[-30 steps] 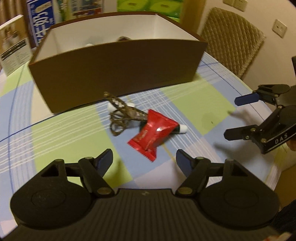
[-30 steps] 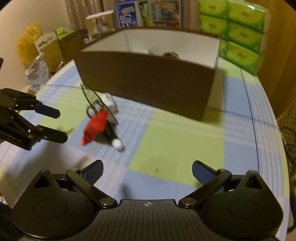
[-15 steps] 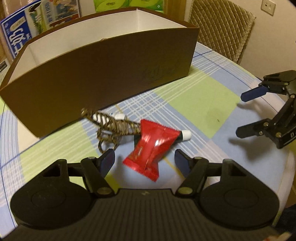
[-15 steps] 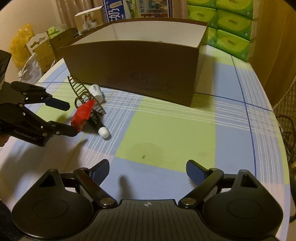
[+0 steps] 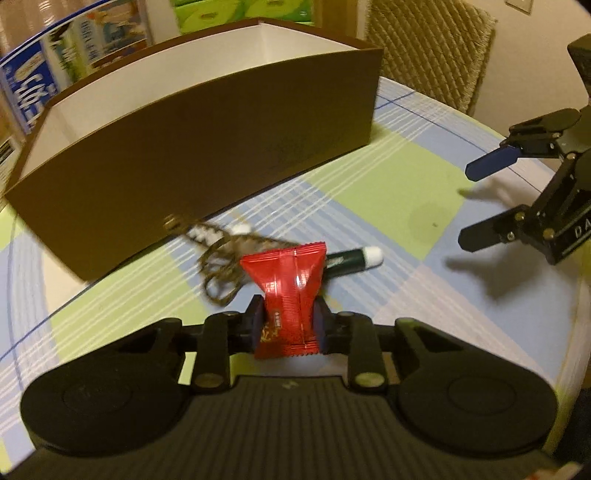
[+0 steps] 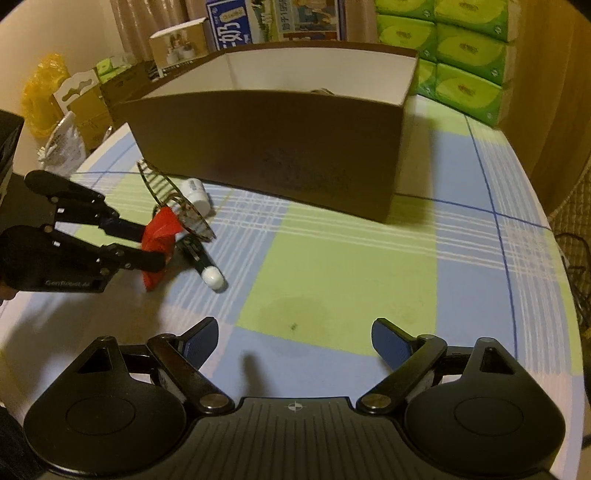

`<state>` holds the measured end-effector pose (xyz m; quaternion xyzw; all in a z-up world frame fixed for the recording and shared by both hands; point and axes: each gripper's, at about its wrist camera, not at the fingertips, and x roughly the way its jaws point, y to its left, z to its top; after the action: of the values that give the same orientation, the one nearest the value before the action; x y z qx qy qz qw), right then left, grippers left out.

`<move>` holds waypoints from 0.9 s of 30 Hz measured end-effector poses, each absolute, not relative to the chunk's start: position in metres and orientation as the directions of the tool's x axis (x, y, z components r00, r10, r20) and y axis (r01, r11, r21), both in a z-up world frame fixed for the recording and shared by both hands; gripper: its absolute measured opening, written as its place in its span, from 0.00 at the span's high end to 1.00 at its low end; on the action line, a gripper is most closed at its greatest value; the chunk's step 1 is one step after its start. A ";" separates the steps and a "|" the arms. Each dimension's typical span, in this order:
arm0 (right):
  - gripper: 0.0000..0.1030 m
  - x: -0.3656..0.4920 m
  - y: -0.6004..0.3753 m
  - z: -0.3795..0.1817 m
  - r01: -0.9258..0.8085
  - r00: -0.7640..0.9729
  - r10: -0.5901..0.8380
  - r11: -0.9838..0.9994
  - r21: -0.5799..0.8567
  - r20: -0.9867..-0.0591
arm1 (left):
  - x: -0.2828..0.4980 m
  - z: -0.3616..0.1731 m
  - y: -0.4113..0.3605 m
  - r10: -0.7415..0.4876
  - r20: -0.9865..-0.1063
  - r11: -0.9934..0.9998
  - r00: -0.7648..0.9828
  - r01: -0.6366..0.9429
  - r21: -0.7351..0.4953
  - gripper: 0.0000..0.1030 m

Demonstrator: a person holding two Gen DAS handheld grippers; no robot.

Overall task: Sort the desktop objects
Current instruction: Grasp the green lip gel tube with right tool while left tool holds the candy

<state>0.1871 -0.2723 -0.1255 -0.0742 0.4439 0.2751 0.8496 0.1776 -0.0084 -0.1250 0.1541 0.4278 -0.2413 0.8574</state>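
The left gripper (image 5: 288,326) had just been closing, and its pads pinched the lower half of the red snack packet (image 5: 286,291), which stood upright between them at 6 o'clock in the left wrist view, just short of the brown box (image 5: 207,155). The right gripper (image 6: 293,341) was spread wide with nothing between its fingers, above bare checked tablecloth (image 6: 351,266); open cloth ran from there toward 3 o'clock as far as the table's curved edge. The box's near wall closed off the 12 o'clock side in both views and hid most of what lay inside; only a dark sliver showed over its rim in the right wrist view. Behind the packet, a wire hair clip (image 5: 221,258) was motion-blurred, overlying a small white container (image 6: 195,194), and a dark tube with a white cap (image 5: 351,258) lay partly covered by the packet. Gold characters on the packet were too small to read. The left gripper's body bore white lettering, blurred, apparently "GenRobot.AI". A blue carton (image 6: 236,22) beyond the box showed large white characters, cut off.
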 end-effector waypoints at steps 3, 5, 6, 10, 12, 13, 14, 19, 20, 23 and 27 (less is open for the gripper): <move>0.14 0.190 -0.265 -0.126 -0.556 0.445 0.437 0.819 0.141 -0.782 | 0.171 -0.120 0.011 -0.257 -0.811 0.861 0.526 0.506 0.055 0.78; 0.14 0.191 -0.256 -0.126 -0.580 0.436 0.459 0.801 0.148 -0.774 | 0.168 -0.118 0.023 -0.224 -0.814 0.882 0.536 0.467 0.065 0.78; 0.14 0.193 -0.250 -0.127 -0.595 0.429 0.468 0.790 0.147 -0.773 | 0.168 -0.117 0.032 -0.206 -0.816 0.896 0.541 0.439 0.065 0.78; 0.14 0.197 -0.225 -0.132 -0.660 0.404 0.499 0.739 0.133 -0.767 | 0.170 -0.114 0.058 -0.164 -0.821 0.939 0.548 0.342 0.040 0.78; 0.15 0.200 -0.213 -0.135 -0.690 0.393 0.513 0.713 0.124 -0.763 | 0.172 -0.112 0.069 -0.141 -0.825 0.953 0.547 0.300 0.036 0.78; 0.18 0.201 -0.207 -0.137 -0.705 0.385 0.521 0.699 0.122 -0.762 | 0.173 -0.111 0.073 -0.131 -0.827 0.957 0.547 0.288 0.039 0.78; 0.24 0.203 -0.202 -0.140 -0.717 0.377 0.525 0.687 0.118 -0.763 | 0.174 -0.110 0.076 -0.121 -0.826 0.961 0.550 0.274 0.042 0.78; 0.46 0.209 -0.177 -0.153 -0.762 0.369 0.509 0.645 0.061 -0.778 | 0.175 -0.106 0.088 -0.099 -0.829 0.972 0.550 0.232 0.037 0.78; 0.52 0.209 -0.173 -0.156 -0.766 0.373 0.502 0.641 0.047 -0.781 | 0.175 -0.106 0.089 -0.096 -0.831 0.973 0.548 0.227 0.036 0.78; 0.66 0.210 -0.167 -0.165 -0.776 0.375 0.475 0.631 0.011 -0.796 | 0.175 -0.108 0.090 -0.086 -0.837 0.975 0.540 0.219 0.041 0.78; 0.86 0.205 -0.166 -0.165 -0.788 0.363 0.471 0.616 0.005 -0.804 | 0.176 -0.111 0.088 -0.083 -0.848 0.975 0.524 0.219 0.041 0.78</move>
<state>0.2049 -0.1664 -0.1647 -0.1954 0.4059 0.3922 0.8020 0.1756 0.0884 -0.1109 0.0713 0.4802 -0.0868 0.8700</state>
